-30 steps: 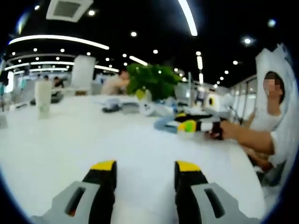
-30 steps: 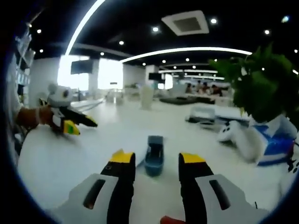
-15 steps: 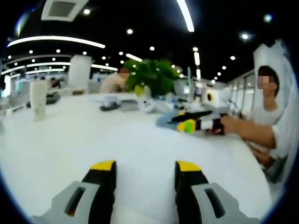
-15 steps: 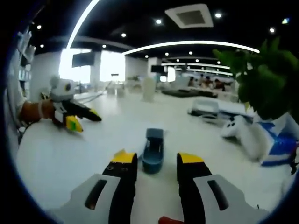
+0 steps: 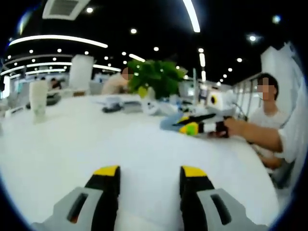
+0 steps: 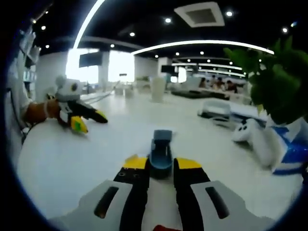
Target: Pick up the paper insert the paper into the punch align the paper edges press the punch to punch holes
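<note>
My right gripper (image 6: 160,163) sits low over the white table (image 6: 72,159), its two yellow-tipped jaws drawn close on either side of the blue hole punch (image 6: 160,151). The near end of the punch lies right between the tips, and the rest of it runs away from me along the tabletop. The jaws stand narrow, but I cannot tell whether they actually press on the punch or just flank it. I cannot make out any sheet of paper under or beside the punch; the table is as white as paper would be.

Off to the left in the right gripper view, my left gripper (image 6: 84,120) hangs above the table, well apart from the punch, held in my hand (image 6: 36,111).

In the left gripper view, that left gripper (image 5: 150,172) has its jaws spread wide with only bare table (image 5: 72,139) between them, holding nothing. Farther out on the right of that view, my right gripper (image 5: 192,126) is over the punch (image 5: 168,124), with my other hand (image 5: 236,129) behind it.

Beyond the punch, a white game controller (image 6: 243,131) lies near a potted plant (image 6: 276,86) in a blue-and-white pot (image 6: 288,149). A tall white cup (image 5: 37,98) stands at the far left of the table in the left gripper view.
</note>
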Tool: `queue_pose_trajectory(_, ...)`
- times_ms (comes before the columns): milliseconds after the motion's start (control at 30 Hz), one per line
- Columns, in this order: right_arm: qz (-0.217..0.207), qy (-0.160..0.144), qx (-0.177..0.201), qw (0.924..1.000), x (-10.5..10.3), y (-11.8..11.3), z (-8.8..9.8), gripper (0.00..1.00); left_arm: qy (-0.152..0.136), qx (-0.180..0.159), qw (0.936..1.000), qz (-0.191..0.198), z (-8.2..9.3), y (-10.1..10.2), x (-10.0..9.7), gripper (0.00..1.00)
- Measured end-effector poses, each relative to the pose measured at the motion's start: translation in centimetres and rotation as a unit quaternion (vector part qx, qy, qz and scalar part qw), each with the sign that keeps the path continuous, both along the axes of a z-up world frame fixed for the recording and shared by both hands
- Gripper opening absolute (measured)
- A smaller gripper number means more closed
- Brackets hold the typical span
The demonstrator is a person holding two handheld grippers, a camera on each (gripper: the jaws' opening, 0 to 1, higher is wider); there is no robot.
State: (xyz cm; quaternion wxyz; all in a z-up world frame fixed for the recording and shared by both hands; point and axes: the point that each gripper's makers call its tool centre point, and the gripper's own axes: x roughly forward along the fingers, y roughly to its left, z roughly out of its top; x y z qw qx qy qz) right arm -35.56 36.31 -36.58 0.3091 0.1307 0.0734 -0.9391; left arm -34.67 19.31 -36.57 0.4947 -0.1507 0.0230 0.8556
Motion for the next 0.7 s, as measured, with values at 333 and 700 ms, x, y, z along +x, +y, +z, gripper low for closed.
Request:
queue_pose_trajectory(333, 0.024, 0.003, 0.003, 0.9997, -0.31, 0.11, -0.11, 0.23, 0.003, -0.006, 1.0, -0.007, -0.16, 0.17, -0.3, 0.49)
queue_pose_trajectory(700, 0.057, 0.004, 0.001, 0.9984, -0.11, -0.21, -0.13, 0.22, 0.005, -0.002, 0.9999, -0.011, -0.16, 0.11, -0.19, 0.5)
